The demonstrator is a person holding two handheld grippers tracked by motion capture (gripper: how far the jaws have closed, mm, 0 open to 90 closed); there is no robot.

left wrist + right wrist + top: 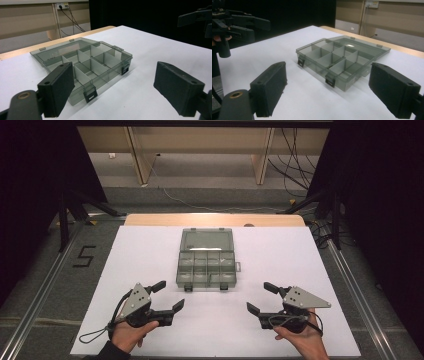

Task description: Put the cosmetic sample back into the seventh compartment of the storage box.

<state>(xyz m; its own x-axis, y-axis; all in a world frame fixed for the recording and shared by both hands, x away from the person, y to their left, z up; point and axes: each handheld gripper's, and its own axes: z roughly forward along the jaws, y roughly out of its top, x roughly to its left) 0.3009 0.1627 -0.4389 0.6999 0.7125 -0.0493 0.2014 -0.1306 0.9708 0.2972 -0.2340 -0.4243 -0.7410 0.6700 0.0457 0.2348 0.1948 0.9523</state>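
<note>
Left gripper (167, 296) near front-left part of table, jaws spread wide, nothing between them, pointing right and inward; left hand (128, 334) grips it from below; right gripper (261, 297) near front-right, jaws wide apart, empty, pointing left; right hand (300, 340) holds its rear.

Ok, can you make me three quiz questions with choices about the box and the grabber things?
1. Where does the box lie?
A. on the white table beyond both grippers
B. on the floor
C. inside a gripper

2. How many black latches are on its front edge?
A. none
B. two
C. five

3. How is the lid?
A. shut
B. missing
C. open, lying flat behind

Answers: 1 A, it lies past the left gripper and right gripper. 2 B, two clips show. 3 C, the compartments are uncovered.
</note>
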